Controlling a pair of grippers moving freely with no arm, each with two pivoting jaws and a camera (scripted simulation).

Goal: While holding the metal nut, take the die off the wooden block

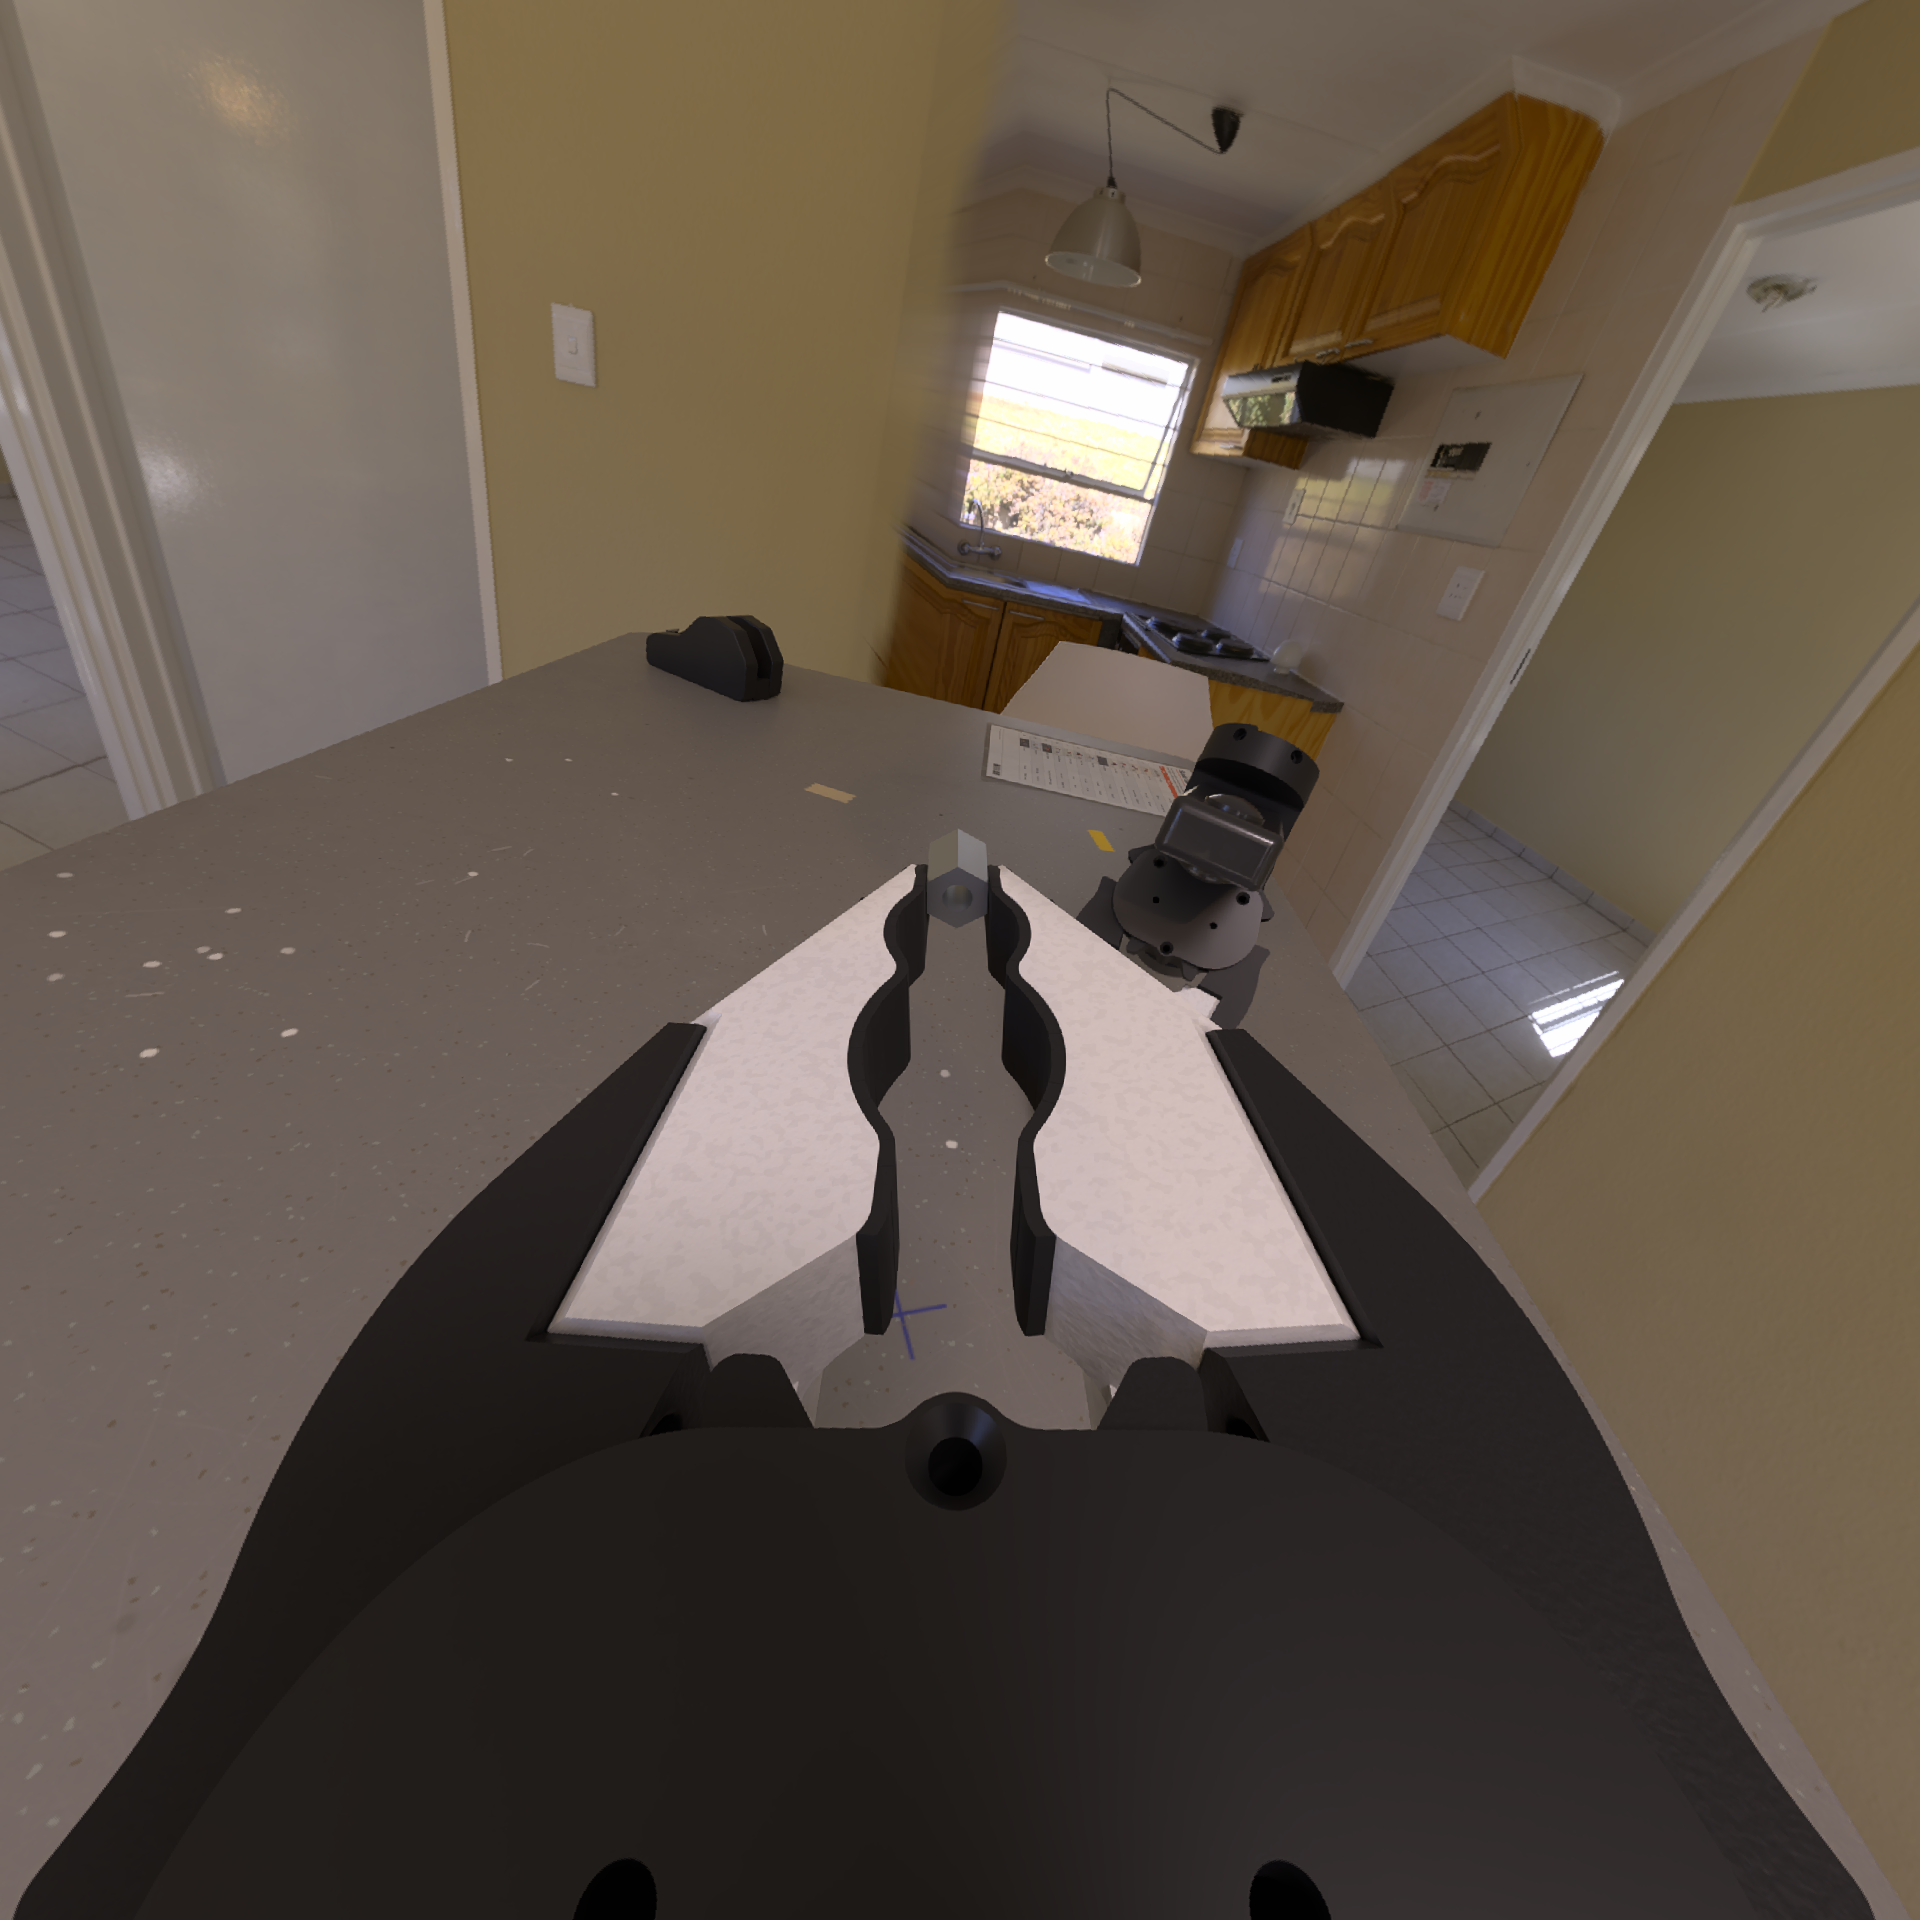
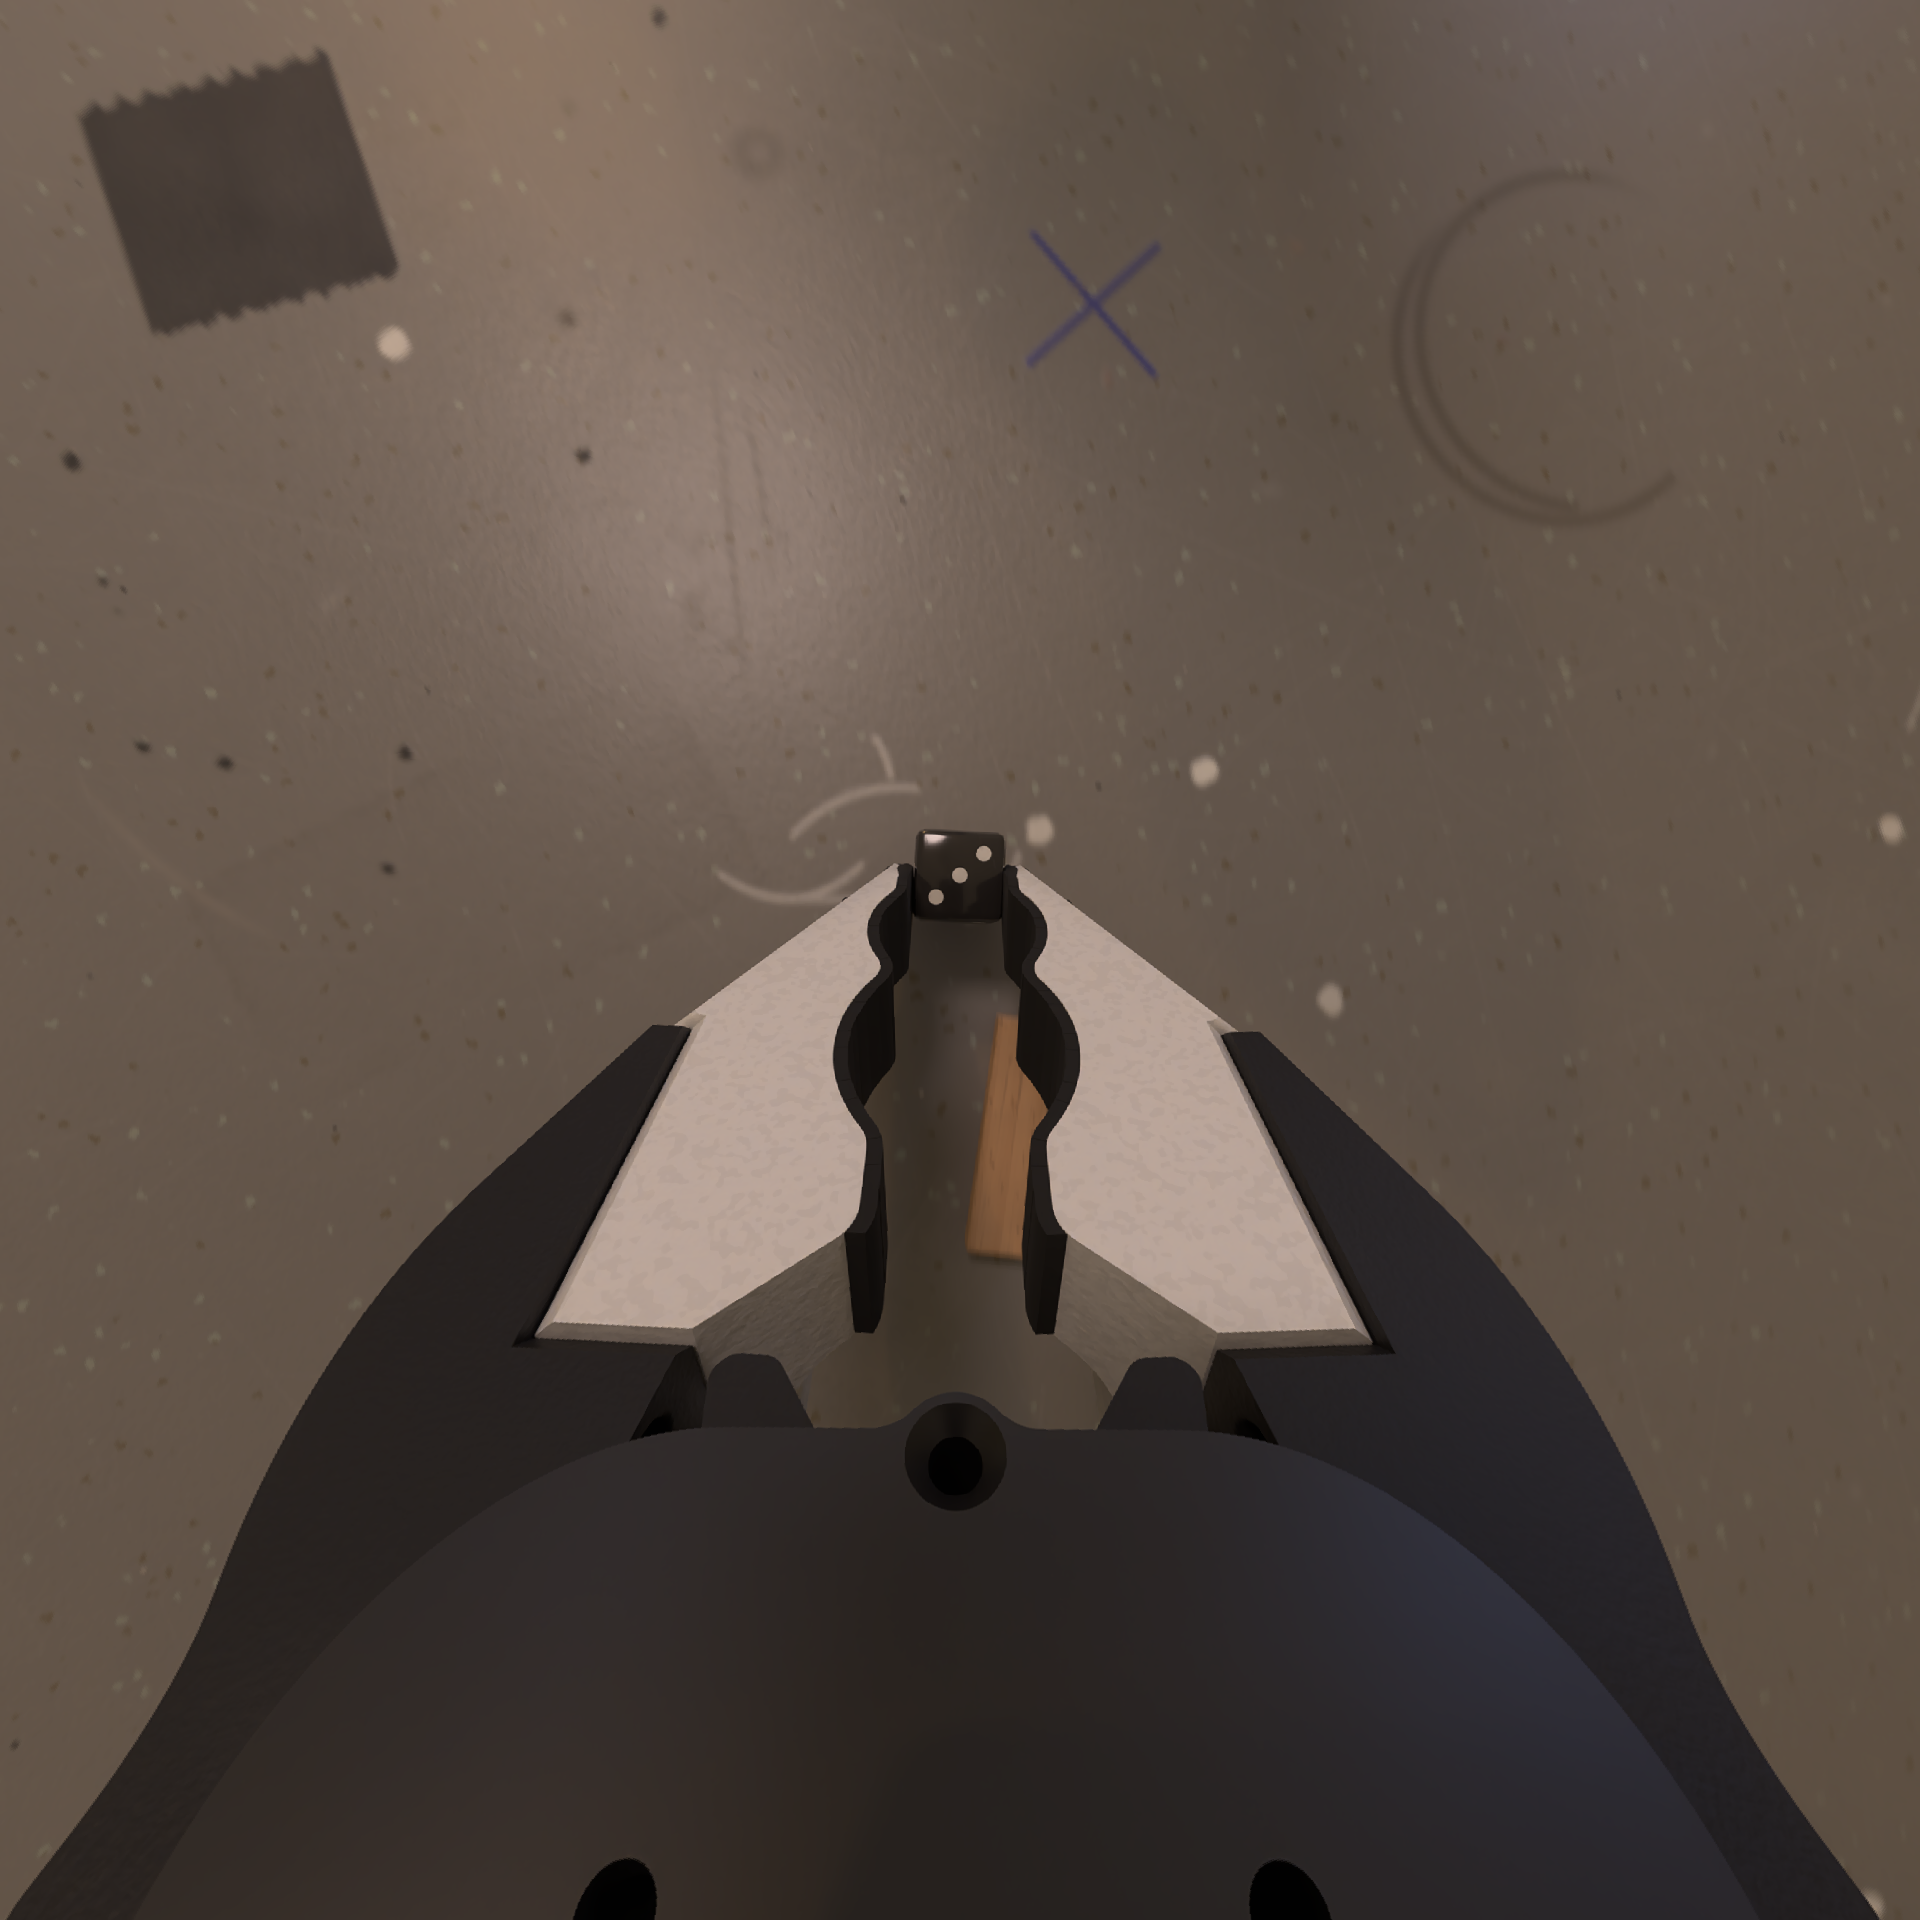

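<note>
Left gripper [image 1: 956, 896]: fingers drawn in close, tips clamped on the metal nut [image 1: 956, 883]. The nut is a grey hexagonal piece with its bore facing the camera, carried above the speckled grey tabletop [image 1: 416, 987], clear of the surface.

Right gripper [image 2: 958, 878]: fingers likewise nearly closed, tips pinching the die [image 2: 958, 875] on two opposite sides. The die is black with white pips; a three-pip face looks toward the camera. This gripper points almost straight down at the tabletop [image 2: 623, 623].

Wooden block [image 2: 1003, 1138]: lies flat on the table below the right gripper, seen through the gap between the fingers and partly hidden by one of them. The die sits apart from it in the picture; whether it has any contact with the block cannot be told.

In the left wrist view the right gripper [image 1: 1195, 883] is near the table's right edge. A black holder [image 1: 717, 657] stands at the far edge, and a printed sheet [image 1: 1086, 771] lies toward the far right corner.
</note>
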